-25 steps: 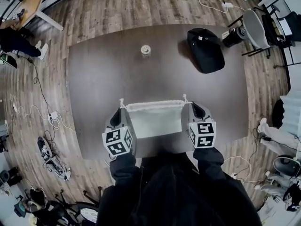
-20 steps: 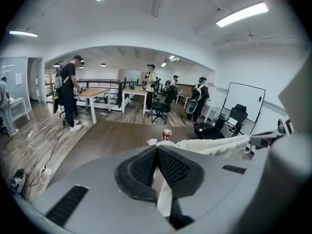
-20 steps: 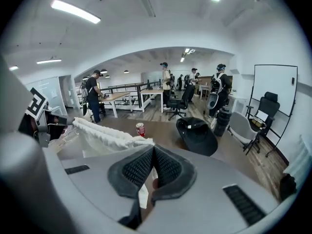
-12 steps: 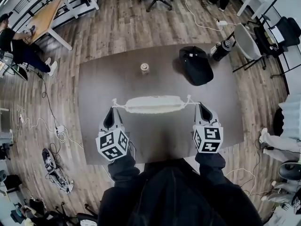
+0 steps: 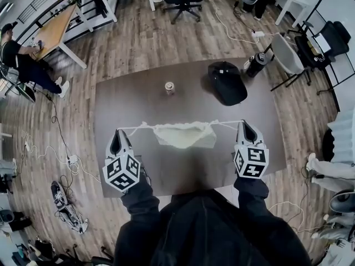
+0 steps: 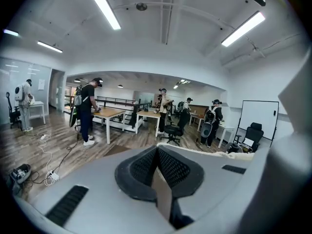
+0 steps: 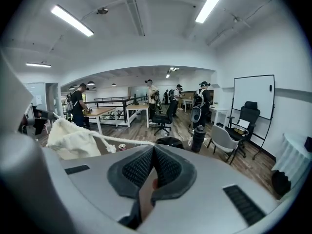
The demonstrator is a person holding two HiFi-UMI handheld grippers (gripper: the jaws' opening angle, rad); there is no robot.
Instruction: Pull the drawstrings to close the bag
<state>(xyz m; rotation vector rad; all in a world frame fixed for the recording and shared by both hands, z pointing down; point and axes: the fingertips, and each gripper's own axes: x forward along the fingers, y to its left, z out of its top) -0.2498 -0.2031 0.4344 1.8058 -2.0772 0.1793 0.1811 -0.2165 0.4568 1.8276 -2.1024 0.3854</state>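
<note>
table (image 5: 111, 104): the dark brown top that fills the middle of your head view.
bag (image 5: 186, 136): pale cloth, straight ahead of you at 12 o'clock, over the table's middle. Its upper edge is bunched into puckers, and a cord leaves it at each end. You cannot tell whether it rests on the top or hangs from the cords.
left drawstring (image 5: 133, 128): a white cord that runs in a nearly straight line from the bag's mouth toward 9 o'clock.
right drawstring (image 5: 227, 124): the matching cord, which runs from the mouth toward 3 o'clock and looks just as taut.
left gripper (image 5: 117, 134): at 9 o'clock of the bag and well apart from it, with its tips pointing to 12 o'clock. Your jaws are pressed together, pinching the far end of the left drawstring.
right gripper (image 5: 244, 126): at 3 o'clock of the bag, likewise well apart. Your jaws are pressed together on the end of the right drawstring, and its own view shows the cord leading off to the bag.
can (image 5: 170, 87): upright on the table beyond the bag, at about 11 o'clock of it and apart from it.
black item (image 5: 227, 83): soft-looking, at 1 o'clock of the bag near the table's far edge. You cannot tell what kind of thing it is.
</note>
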